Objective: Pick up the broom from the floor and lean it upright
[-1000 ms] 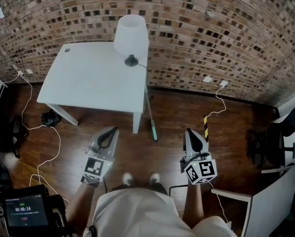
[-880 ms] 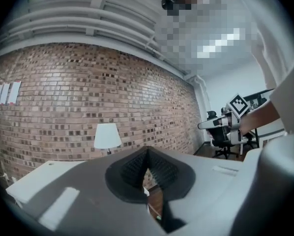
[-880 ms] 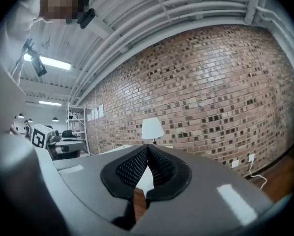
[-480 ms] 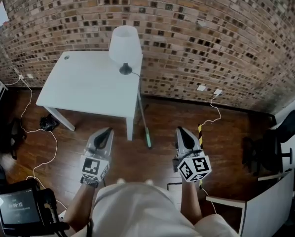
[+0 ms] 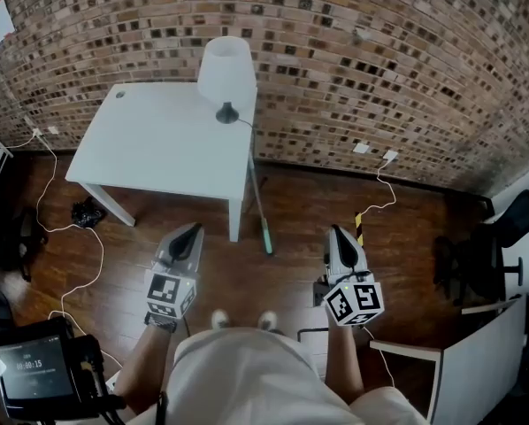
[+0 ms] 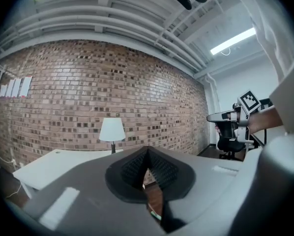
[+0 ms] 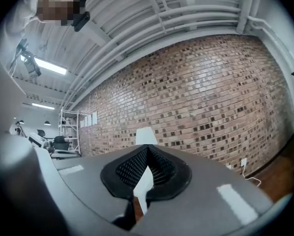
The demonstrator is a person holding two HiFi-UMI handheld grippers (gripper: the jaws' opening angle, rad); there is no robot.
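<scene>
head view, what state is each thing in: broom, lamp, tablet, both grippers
Thin-handled broom with green head: stood steeply, head on the wooden floor, handle against the white rectangular table at its edge, held by neither gripper.
White-shaded table lamp with black base: upright on the table.
Black tablet: screen lit, showing a timer.
Left gripper: shut, empty.
Right gripper: shut, empty.

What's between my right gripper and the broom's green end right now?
Only bare wooden floor. In the head view, the stretch from the right gripper to the broom's green end holds no cable or furniture.
</scene>
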